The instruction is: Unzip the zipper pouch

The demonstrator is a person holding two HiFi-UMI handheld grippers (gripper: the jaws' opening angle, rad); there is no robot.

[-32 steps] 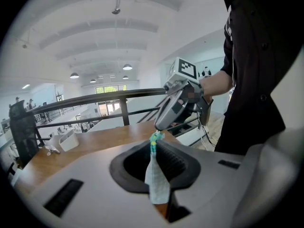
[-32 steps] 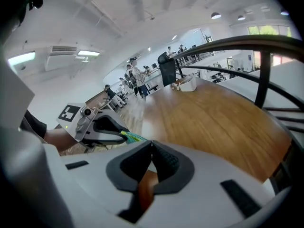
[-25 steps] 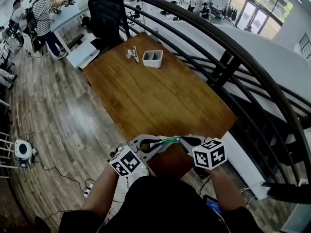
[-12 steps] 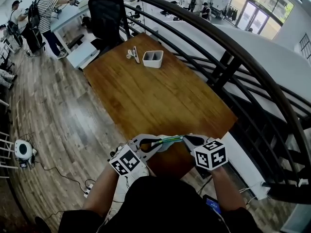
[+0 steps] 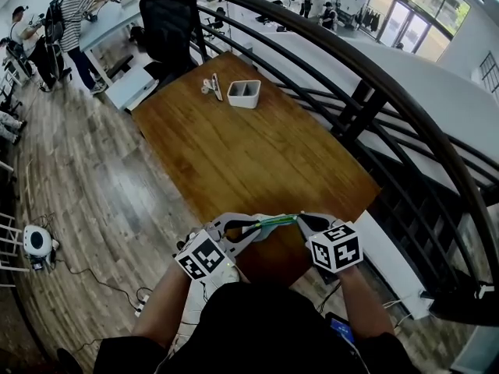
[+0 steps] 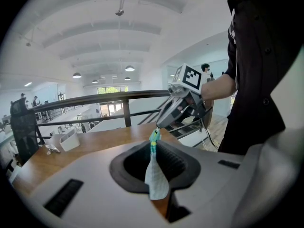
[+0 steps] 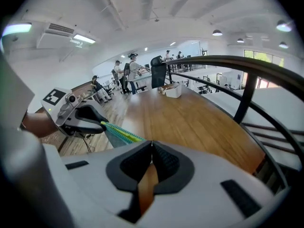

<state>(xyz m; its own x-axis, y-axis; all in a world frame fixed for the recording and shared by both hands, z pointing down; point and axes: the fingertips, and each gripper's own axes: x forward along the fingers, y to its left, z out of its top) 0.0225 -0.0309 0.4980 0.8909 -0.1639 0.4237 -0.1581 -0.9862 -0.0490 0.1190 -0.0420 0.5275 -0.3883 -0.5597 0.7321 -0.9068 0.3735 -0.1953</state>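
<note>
The zipper pouch point(image 5: 273, 224) is off the table point(image 5: 257, 154), stretched level in the air between the two tools just above the table's near edge, close to the person's chest. The left hand-held gripper point(image 5: 248, 230) is clamped on the pouch's left end; its own view shows pale fabric pinched between the pads, with the green zipper point(image 7: 121, 132) running away from it. The right hand-held gripper point(image 5: 301, 221) has its jaws pressed together at the tips where the zipper's right end meets them; the pull itself is too small to make out. At the far end of the table stands a white bin point(image 5: 244, 93), with small white items point(image 5: 212, 88) just to its left.
</note>
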